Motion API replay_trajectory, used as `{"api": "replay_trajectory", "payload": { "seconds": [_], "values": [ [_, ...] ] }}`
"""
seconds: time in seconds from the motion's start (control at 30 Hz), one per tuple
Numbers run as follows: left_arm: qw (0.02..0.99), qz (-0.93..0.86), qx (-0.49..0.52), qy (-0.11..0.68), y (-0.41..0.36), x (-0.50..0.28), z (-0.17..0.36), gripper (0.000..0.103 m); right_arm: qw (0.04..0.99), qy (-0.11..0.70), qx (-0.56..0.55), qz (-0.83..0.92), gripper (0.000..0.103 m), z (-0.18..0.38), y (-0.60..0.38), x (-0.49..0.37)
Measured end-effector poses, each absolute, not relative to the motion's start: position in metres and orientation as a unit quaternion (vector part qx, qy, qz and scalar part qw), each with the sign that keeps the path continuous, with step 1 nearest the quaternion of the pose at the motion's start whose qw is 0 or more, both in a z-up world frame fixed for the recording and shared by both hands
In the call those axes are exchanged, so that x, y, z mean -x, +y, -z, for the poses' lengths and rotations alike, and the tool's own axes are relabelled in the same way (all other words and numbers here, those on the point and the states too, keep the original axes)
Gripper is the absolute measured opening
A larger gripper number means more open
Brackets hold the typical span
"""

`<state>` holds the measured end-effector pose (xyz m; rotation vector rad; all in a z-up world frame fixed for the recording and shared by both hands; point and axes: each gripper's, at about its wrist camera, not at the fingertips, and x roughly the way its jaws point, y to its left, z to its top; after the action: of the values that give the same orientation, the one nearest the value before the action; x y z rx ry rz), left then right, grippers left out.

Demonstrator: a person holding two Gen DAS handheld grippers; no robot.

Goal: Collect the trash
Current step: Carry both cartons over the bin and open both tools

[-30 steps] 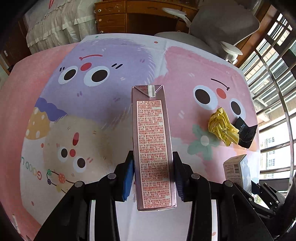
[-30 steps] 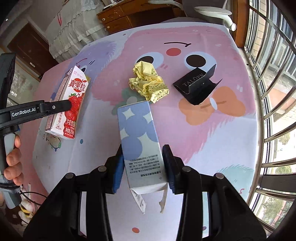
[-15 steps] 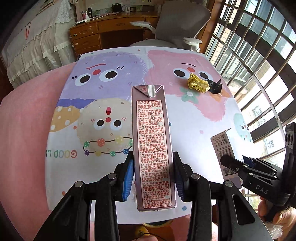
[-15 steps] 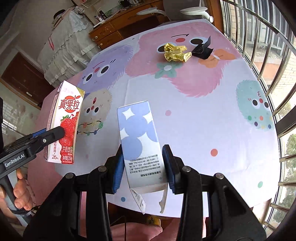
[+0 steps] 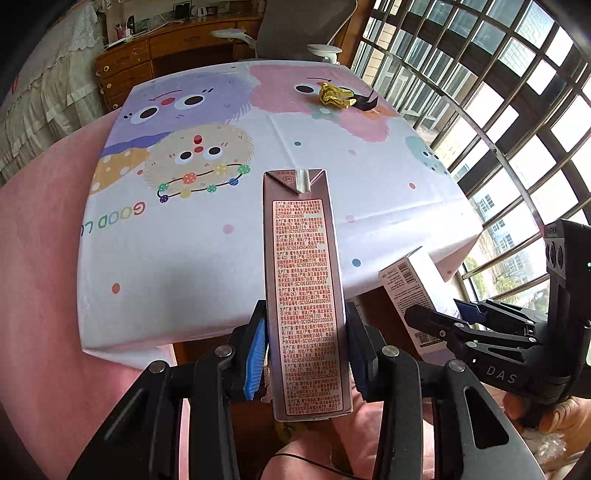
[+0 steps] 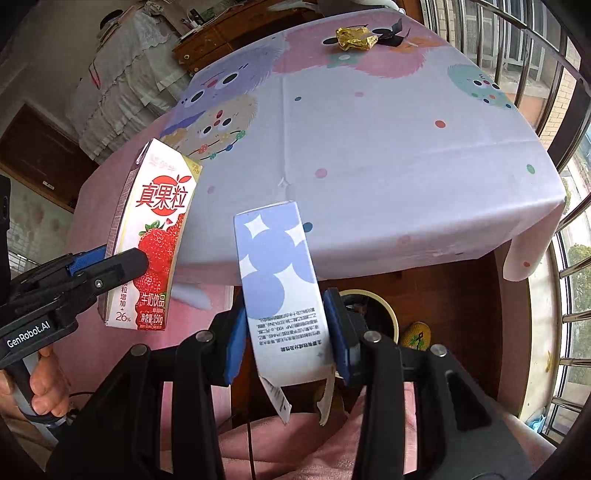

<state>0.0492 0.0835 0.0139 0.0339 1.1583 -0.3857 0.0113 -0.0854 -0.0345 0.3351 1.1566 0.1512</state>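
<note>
My left gripper (image 5: 304,354) is shut on a pink strawberry milk carton (image 5: 304,288), held upright off the near edge of the table; the same carton (image 6: 153,240) shows in the right wrist view. My right gripper (image 6: 288,332) is shut on a white box with blue blobs (image 6: 280,288), its bottom flaps hanging open. That box (image 5: 410,291) appears low right in the left wrist view. A crumpled yellow wrapper (image 5: 334,96) and a black torn packet (image 5: 365,101) lie at the table's far right. A yellow-rimmed bin (image 6: 384,314) sits on the floor below the right gripper.
The table wears a cartoon-monster cloth (image 5: 221,184) over a pink cover. Window bars (image 5: 498,110) run along the right. A wooden desk (image 5: 166,48) and grey office chair (image 5: 295,26) stand behind. A hand (image 6: 44,391) grips the left tool's handle. A green slipper (image 6: 417,334) lies beside the bin.
Both grippers have pulled back and down from the table with their cartons still held. The table edge, the floor and the bin under it have come into view.
</note>
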Motion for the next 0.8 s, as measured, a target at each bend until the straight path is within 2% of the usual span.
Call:
{"api": "replay_trajectory", "payload": {
  "seconds": [0.17,0.33,0.53,0.8],
  "values": [
    [0.803,0.197,-0.035,0.562,0.074,-0.006,0.014,0.039,0.8,0.574,-0.159,-0.067,0.036,0.067,-0.08,0.024],
    [0.779,0.211,-0.047,0.589,0.057,0.027,0.065,0.039,0.77,0.607,-0.187,-0.055,0.036,0.123,-0.088,0.044],
    [0.75,0.202,-0.064,0.626,0.035,0.046,0.167,0.039,0.736,0.645,-0.205,-0.025,0.036,0.22,-0.1,0.061],
    [0.74,0.189,-0.082,0.641,0.015,0.033,0.292,0.04,0.704,0.675,-0.221,0.006,0.037,0.341,-0.114,0.057]
  ]
}}
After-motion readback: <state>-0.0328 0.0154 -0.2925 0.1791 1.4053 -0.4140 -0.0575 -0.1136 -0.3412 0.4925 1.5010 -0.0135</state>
